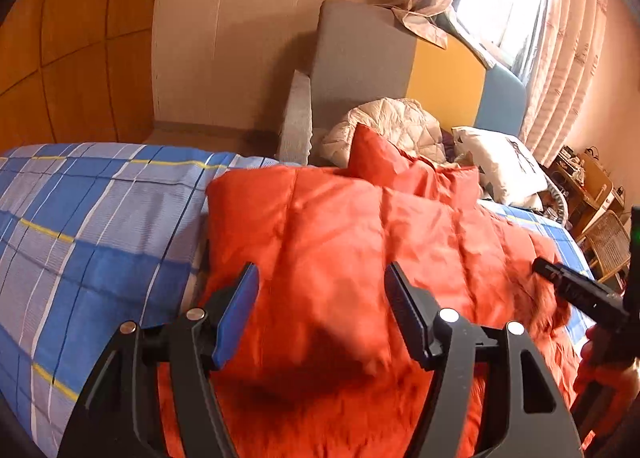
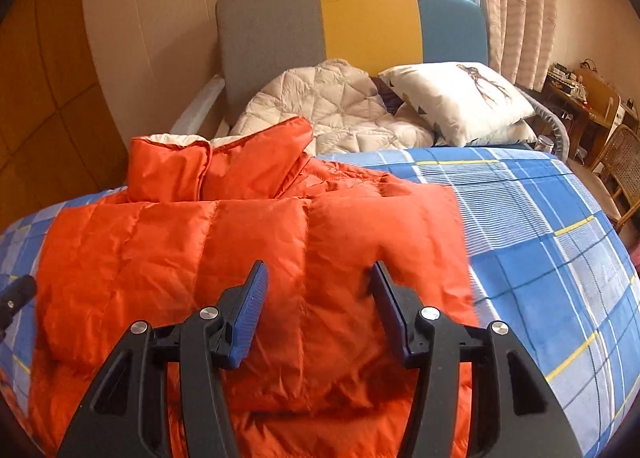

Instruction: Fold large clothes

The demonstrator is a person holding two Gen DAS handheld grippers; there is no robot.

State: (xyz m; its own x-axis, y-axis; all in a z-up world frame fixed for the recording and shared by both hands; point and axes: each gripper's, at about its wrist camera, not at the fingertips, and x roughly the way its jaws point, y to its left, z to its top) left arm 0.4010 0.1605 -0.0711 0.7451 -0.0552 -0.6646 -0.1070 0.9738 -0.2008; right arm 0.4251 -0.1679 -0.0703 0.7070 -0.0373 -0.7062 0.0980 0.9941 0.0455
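Note:
An orange puffer jacket (image 1: 340, 218) lies spread on the blue plaid bedsheet (image 1: 92, 218), its collar toward the headboard. In the right wrist view the jacket (image 2: 180, 250) shows a cream-lined collar and a padded part folded across its body. My left gripper (image 1: 322, 272) hovers over the jacket's left half, open, with nothing pinched between its blue pads. My right gripper (image 2: 319, 268) hovers over the jacket's right half, also open and holding nothing. The right gripper's black finger (image 1: 576, 286) shows at the right edge of the left wrist view.
A cream quilted blanket (image 2: 332, 106) and a white pillow (image 2: 456, 98) lie against the grey, yellow and blue headboard (image 2: 372, 26). A wicker chair (image 2: 620, 166) and a cluttered desk (image 2: 580, 98) stand right of the bed. Bare plaid sheet (image 2: 540, 238) lies right of the jacket.

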